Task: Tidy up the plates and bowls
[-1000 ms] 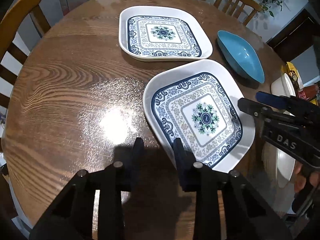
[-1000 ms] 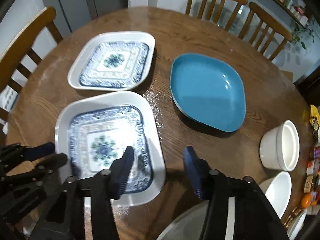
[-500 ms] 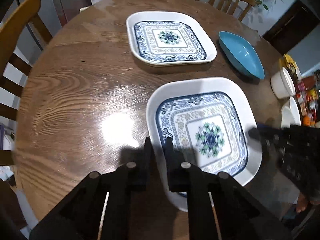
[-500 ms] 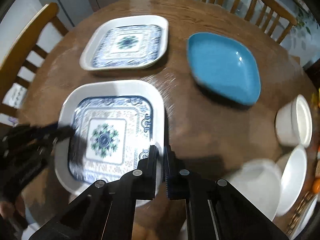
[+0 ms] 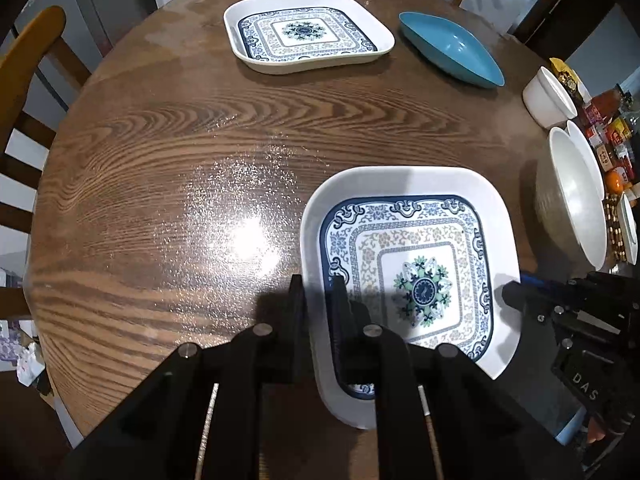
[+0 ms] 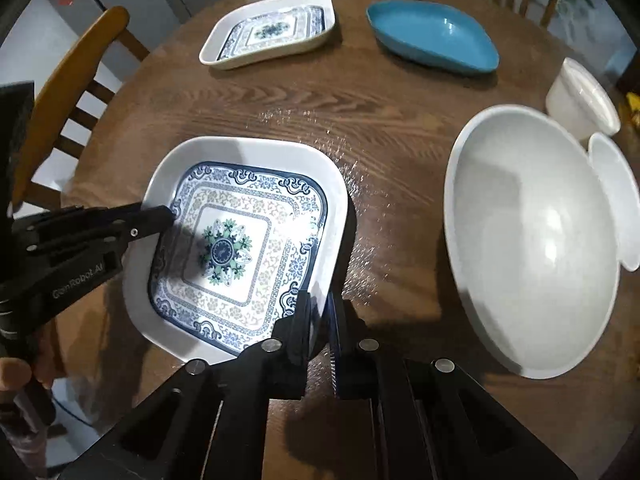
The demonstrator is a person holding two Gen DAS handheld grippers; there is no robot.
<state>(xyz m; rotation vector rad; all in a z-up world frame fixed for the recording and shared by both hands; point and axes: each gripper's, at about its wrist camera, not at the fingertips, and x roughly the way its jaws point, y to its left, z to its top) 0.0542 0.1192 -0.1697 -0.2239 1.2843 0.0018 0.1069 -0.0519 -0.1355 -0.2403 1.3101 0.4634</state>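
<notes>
A square white plate with a blue floral pattern (image 5: 416,264) (image 6: 236,240) lies near the front of the round wooden table (image 5: 200,152). My left gripper (image 5: 318,304) is shut on its left rim, one finger inside and one outside. On the opposite side, my right gripper (image 6: 320,312) is shut on the right rim, where a dark shadow runs under the plate's edge. Each gripper also shows in the other view: the right gripper (image 5: 516,292) and the left gripper (image 6: 170,214). A matching patterned plate (image 5: 308,32) (image 6: 272,32) sits at the far side.
A blue dish (image 5: 452,48) (image 6: 432,36) lies far right. A big white bowl (image 6: 532,240) (image 5: 576,200), a smaller white bowl (image 6: 616,200) and a white cup-like bowl (image 5: 548,96) (image 6: 580,96) stand at the right. Jars (image 5: 608,128) crowd the right edge. A wooden chair (image 5: 28,60) stands at the left.
Both grippers went from open to shut on opposite rims of the near plate. That plate turned square to me and now sits farther from the far plate.
</notes>
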